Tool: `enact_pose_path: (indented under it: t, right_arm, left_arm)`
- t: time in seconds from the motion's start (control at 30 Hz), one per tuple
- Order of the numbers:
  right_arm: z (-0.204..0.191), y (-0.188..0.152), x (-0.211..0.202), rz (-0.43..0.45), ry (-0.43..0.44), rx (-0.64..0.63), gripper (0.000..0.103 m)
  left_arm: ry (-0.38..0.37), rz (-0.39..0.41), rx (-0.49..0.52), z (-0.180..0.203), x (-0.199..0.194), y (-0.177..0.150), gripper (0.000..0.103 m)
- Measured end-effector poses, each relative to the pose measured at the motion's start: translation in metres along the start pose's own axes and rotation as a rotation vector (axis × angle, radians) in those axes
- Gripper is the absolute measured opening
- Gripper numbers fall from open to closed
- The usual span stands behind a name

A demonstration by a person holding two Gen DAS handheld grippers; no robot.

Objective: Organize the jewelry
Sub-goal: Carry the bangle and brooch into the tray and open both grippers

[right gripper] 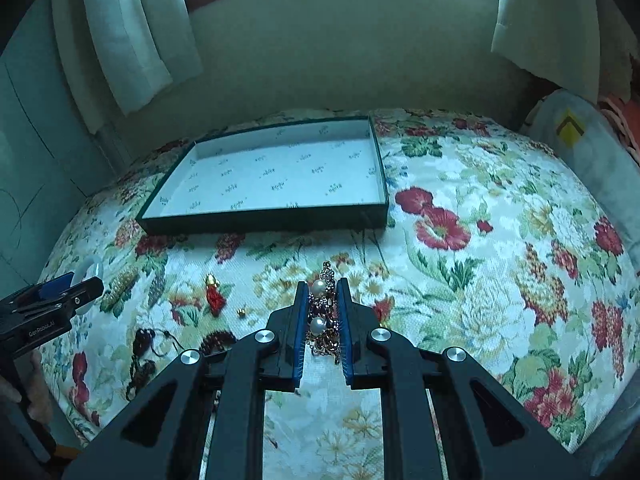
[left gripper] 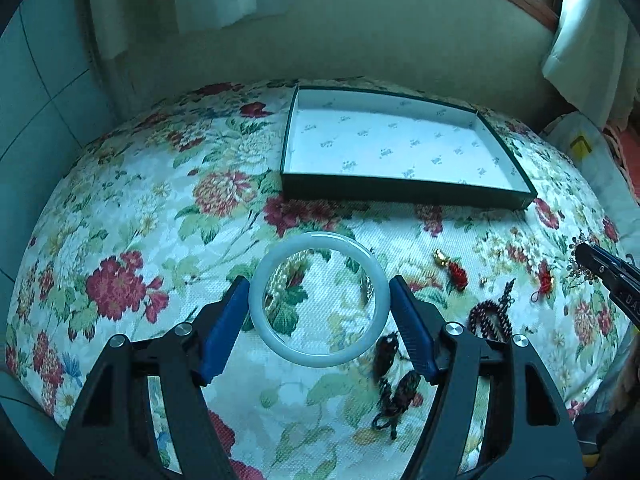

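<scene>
My left gripper (left gripper: pixel 319 282) is shut on a pale jade bangle (left gripper: pixel 320 354), held upright above the floral cloth. My right gripper (right gripper: pixel 322 287) is shut on a beaded pearl chain piece (right gripper: pixel 319 288) with two white pearls. A shallow dark green tray (left gripper: pixel 404 194) with a white printed lining stands at the back; it also shows in the right wrist view (right gripper: pixel 264 222). It holds nothing. Dark beaded bracelets (left gripper: pixel 490 318), a red tassel charm (left gripper: pixel 456 270) and a dark cord strand (left gripper: pixel 394 392) lie on the cloth between the grippers.
The floral cloth (right gripper: pixel 480 280) covers the whole surface. A wall and white curtains (right gripper: pixel 132 40) stand behind it. A grey bag with a yellow label (right gripper: pixel 576 140) lies at the far right. A small gold bead (right gripper: pixel 241 312) lies near the red tassel (right gripper: pixel 215 296).
</scene>
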State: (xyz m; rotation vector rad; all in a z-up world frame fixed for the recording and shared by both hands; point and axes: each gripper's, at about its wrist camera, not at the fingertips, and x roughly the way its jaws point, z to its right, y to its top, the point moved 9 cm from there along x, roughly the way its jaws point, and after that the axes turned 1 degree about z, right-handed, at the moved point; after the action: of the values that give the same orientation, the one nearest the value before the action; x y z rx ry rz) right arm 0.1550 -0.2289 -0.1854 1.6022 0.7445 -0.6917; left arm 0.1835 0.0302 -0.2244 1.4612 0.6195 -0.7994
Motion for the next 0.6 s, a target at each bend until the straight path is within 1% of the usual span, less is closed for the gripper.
enact_pose_path:
  t: [0.17,0.3,0.5,0.6]
  right_arm:
    - [-0.008,0.043,0.005,0.069,0.009,-0.029,0.014]
    - [-0.011,0.074,0.019,0.098,0.025,-0.035,0.014]
    - [-0.015,0.113,0.049,0.128,0.032,-0.053,0.014]
    - [-0.014,0.118,0.073,0.103,0.035,-0.054,0.014]
  left_arm:
    - [-0.017,0.063,0.021,0.015,0.005,0.044,0.07]
    - [-0.024,0.098,0.032,0.026,0.016,0.079,0.07]
    - [-0.026,0.134,0.041,0.036,0.044,0.124,0.071]
    - [-0.024,0.131,0.039,0.039,0.065,0.136,0.071]
